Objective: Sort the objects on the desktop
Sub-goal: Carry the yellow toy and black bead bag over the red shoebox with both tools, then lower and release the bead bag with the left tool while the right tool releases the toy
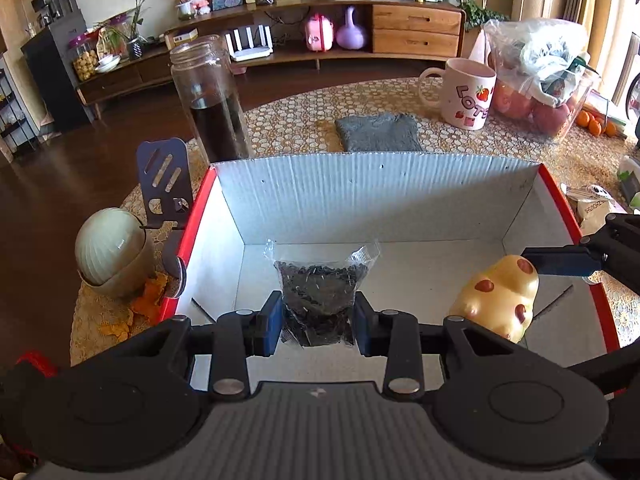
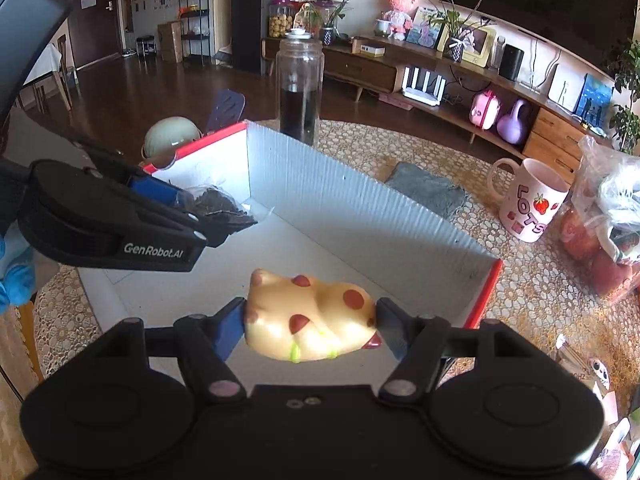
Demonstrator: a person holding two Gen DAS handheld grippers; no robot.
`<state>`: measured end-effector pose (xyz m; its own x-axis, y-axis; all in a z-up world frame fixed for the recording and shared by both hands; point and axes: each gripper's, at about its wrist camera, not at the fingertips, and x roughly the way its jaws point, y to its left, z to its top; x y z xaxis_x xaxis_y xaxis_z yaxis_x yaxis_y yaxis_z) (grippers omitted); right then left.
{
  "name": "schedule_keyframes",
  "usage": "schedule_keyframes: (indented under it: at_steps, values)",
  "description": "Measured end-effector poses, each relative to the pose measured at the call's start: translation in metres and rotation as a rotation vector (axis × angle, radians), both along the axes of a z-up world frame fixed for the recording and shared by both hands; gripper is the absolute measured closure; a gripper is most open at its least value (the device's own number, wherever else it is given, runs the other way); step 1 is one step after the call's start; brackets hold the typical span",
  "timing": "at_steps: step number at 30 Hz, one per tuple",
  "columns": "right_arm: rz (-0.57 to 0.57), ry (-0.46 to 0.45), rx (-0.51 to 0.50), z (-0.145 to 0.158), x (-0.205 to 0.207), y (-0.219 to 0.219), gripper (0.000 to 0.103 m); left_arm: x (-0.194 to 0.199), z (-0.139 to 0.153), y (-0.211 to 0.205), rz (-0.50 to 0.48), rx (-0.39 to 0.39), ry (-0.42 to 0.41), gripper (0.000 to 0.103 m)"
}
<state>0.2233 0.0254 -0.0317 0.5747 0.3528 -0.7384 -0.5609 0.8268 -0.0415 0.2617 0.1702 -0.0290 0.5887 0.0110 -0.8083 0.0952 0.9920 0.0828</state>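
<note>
our left tongs (image 1: 317, 320) pinch a clear bag of dark bits (image 1: 320, 292) over the red-edged box (image 1: 360, 200) on the desk; our right tongs (image 2: 310, 326) clamp the spotted yellow toy (image 2: 312, 316) there too.

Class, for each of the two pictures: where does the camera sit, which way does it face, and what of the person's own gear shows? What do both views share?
Left wrist: on the left gripper, facing down into the red-edged box; it is shut on a clear bag of dark bits.
Right wrist: on the right gripper, facing the same box, shut on a yellow spotted toy; a blue-gloved hand shows.
Shared: box, both items, glass jar, mug.
</note>
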Motion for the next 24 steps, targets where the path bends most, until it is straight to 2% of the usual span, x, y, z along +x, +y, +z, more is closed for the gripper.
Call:
schedule_keyframes:
  at_steps: [7, 12, 24]
  values:
    - [0.024, 0.072, -0.076, -0.015, 0.015, 0.015, 0.034, 0.032, -0.019, -0.004, -0.03, 0.016, 0.118, 0.069]
    - [0.018, 0.112, -0.095, -0.022, 0.023, 0.02, 0.034, 0.044, -0.034, -0.001, -0.011, 0.004, 0.2, 0.068]
    - [0.013, 0.191, -0.12, -0.03, 0.036, 0.027, 0.033, 0.054, -0.051, 0.002, -0.01, 0.001, 0.287, 0.068]
